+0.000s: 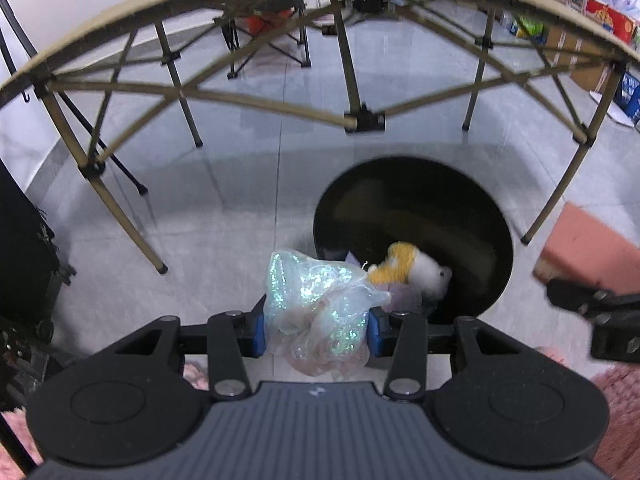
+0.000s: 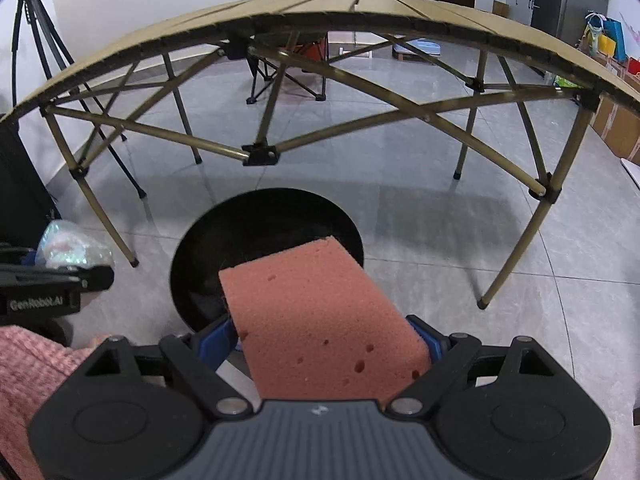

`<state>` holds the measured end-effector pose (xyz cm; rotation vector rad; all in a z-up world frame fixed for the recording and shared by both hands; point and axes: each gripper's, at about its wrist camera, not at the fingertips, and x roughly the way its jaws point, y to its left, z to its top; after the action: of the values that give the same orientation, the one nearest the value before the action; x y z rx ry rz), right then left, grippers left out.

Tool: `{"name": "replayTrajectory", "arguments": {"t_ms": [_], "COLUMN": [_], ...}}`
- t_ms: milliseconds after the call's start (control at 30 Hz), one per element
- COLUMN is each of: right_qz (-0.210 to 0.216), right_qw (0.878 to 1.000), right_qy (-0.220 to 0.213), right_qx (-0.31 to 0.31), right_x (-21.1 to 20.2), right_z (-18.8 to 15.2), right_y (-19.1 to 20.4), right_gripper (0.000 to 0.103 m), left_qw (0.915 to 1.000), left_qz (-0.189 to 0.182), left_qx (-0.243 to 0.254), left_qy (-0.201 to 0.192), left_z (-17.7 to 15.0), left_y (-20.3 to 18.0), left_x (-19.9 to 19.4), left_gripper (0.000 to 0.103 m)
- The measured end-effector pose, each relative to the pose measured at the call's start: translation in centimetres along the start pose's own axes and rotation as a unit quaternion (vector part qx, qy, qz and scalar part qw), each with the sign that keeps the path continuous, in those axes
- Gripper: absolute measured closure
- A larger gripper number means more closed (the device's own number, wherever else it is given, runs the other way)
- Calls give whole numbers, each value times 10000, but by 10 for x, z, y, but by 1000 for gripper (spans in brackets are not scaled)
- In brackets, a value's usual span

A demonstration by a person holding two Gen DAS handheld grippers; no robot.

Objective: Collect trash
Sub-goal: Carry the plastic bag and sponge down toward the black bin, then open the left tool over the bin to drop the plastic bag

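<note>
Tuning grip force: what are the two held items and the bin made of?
Crumpled wrapper: thin iridescent plastic film, by its sheen. Pink block: likely open-cell foam sponge, matte, pitted with holes. Black bin: probably smooth plastic; too dark to be sure.

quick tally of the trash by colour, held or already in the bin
Pink: 1, the sponge in the right gripper.
Shimmery clear: 1, the plastic wrap in the left gripper.
Yellow and white: 1, the fluffy toy in the black bin.
Total: 3. Other bits deep in the bin are too dark to count.
</note>
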<state>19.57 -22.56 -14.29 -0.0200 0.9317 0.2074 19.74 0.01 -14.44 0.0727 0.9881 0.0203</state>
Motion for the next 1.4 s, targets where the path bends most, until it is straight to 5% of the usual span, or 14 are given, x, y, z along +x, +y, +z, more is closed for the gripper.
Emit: {"name": "replayTrajectory", "arguments": {"t_ms": [700, 1400], "right_qz": [-346, -762], "right_qw": [9978, 9929], "right_qy": [313, 167], "right_qx": [470, 895], "right_x": [31, 47], "right_z": [-11, 16], "right_y": [-36, -75], "right_gripper": [15, 14], "left_qw": [9948, 9943], "left_qz": [-53, -146], "left_qx": [20, -303], "left_qy": [1021, 1011], "left_z": [-7, 57], "left_y": [0, -42], "left_x": [49, 66], "left_gripper": [58, 58]}}
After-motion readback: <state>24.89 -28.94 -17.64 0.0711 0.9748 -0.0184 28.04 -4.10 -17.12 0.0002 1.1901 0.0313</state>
